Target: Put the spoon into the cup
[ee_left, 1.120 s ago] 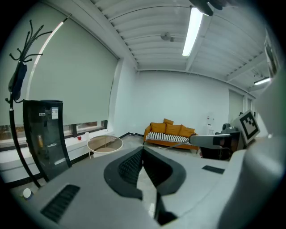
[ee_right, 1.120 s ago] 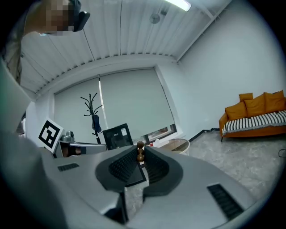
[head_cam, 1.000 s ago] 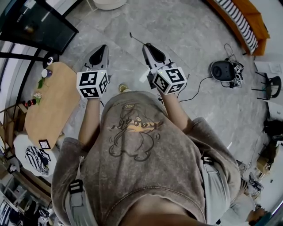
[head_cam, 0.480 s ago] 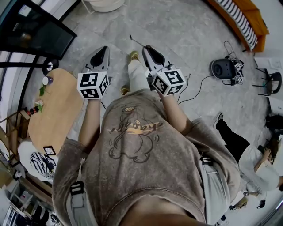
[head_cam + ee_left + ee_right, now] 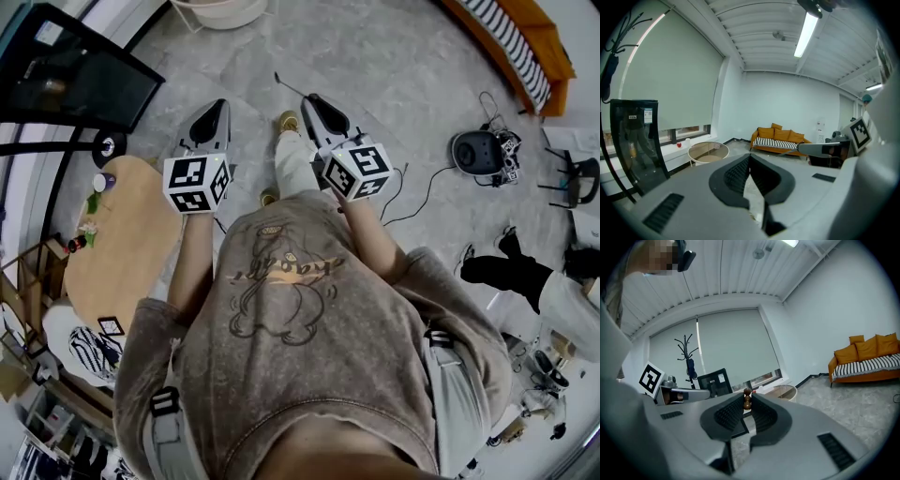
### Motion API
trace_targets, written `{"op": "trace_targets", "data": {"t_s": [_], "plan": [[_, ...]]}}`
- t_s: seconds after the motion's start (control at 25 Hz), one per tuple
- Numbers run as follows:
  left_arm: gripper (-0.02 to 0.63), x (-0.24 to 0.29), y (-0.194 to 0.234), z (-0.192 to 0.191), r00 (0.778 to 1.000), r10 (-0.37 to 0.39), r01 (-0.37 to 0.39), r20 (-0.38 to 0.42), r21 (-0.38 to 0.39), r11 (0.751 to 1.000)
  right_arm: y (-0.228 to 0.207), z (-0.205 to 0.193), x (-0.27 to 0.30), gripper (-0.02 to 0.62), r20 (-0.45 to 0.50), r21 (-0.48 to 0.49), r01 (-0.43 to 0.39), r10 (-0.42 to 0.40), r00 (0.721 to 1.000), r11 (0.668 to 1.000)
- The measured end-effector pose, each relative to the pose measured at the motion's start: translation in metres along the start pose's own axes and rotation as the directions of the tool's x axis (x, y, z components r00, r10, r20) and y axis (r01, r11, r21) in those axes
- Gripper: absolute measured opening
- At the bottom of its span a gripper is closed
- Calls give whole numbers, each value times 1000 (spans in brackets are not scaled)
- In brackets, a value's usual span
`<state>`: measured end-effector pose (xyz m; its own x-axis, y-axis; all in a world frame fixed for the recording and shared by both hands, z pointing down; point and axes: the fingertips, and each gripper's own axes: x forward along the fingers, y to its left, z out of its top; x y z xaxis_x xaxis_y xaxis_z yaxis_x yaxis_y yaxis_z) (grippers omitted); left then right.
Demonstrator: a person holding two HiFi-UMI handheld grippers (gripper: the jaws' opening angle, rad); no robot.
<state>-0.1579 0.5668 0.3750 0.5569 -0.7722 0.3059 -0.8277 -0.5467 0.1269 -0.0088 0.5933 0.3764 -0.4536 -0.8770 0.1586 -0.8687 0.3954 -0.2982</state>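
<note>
My right gripper (image 5: 310,97) is shut on a thin spoon (image 5: 289,84), whose slim end sticks out past the tips over the grey floor. In the right gripper view the spoon's brown beaded end (image 5: 747,399) stands pinched between the jaws of the right gripper (image 5: 746,405). My left gripper (image 5: 217,105) is held level beside it, jaws closed together with nothing between them; its tips (image 5: 750,158) meet in the left gripper view. A small cup-like thing (image 5: 103,181) stands at the far end of the wooden table (image 5: 122,253) on the left, well apart from both grippers.
A black screen panel (image 5: 80,84) stands at the far left and a round white table (image 5: 220,9) further ahead. An orange sofa (image 5: 525,47) lines the far right. A black device with cables (image 5: 478,150) lies on the floor. Another person (image 5: 534,281) is at the right.
The holder's leg has stepped forward between the grippers. The wooden table has slid nearer in view. The other person at the right has shifted. Both grippers keep their pose.
</note>
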Motion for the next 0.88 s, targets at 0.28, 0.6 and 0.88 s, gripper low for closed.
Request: {"op": "trace_targets", "data": {"t_s": [0.28, 0.6, 0.88], "plan": [[17, 35, 10, 11, 1000, -14, 14, 2, 4, 1000, -26, 6, 27, 61, -6, 8, 17, -17, 1000, 1000], [17, 79, 27, 18, 1000, -26, 26, -11, -4, 1000, -55, 13, 65, 61, -15, 11, 22, -22, 1000, 1000], [17, 120, 46, 35, 999, -31, 31, -22, -6, 999, -78, 28, 103, 61, -18, 23, 21, -21, 1000, 1000]]}}
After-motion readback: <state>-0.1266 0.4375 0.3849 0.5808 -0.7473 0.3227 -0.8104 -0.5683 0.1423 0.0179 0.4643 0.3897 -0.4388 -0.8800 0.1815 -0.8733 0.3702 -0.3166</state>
